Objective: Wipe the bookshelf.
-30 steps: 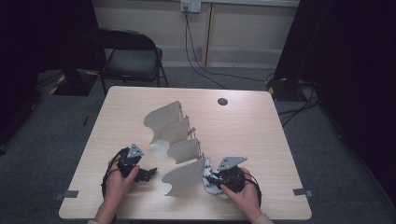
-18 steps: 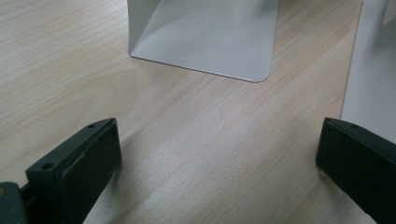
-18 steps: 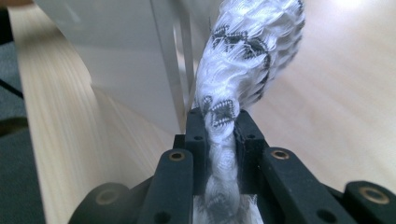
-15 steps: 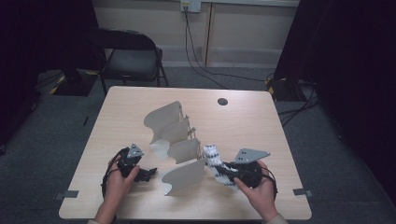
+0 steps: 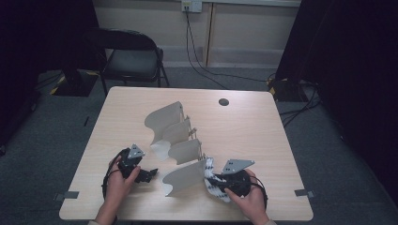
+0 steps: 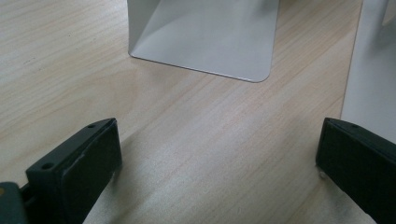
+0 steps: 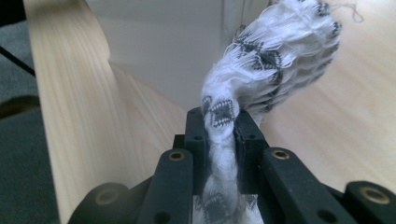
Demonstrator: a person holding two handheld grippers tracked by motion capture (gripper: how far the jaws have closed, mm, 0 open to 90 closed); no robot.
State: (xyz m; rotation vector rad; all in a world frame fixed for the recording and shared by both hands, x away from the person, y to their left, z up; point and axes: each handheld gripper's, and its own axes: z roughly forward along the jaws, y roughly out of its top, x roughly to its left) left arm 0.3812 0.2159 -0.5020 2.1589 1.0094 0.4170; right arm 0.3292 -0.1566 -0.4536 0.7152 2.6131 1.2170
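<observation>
A white rack of several curved upright dividers [image 5: 185, 151] stands mid-table. My right gripper [image 5: 212, 180] sits just right of the nearest divider [image 5: 183, 177], shut on a white cloth with a black pattern [image 5: 209, 168]. In the right gripper view the cloth [image 7: 271, 60] is pinched between the black jaws [image 7: 219, 126], bunches up above them and hangs out below. Left of the rack, my left gripper [image 5: 149, 175] rests low on the table. In the left gripper view its jaws [image 6: 219, 158] stand wide apart over bare wood, facing a white divider foot [image 6: 205, 37].
The wooden table [image 5: 263, 140] has a round black grommet [image 5: 224, 101] at the back right. A black chair [image 5: 131, 56] stands behind the table, with cables on the floor near the wall. Both hands work close to the table's near edge.
The right hand swung out to the right with the cloth raised, then came back in beside the nearest divider. The left hand has stayed where it was.
</observation>
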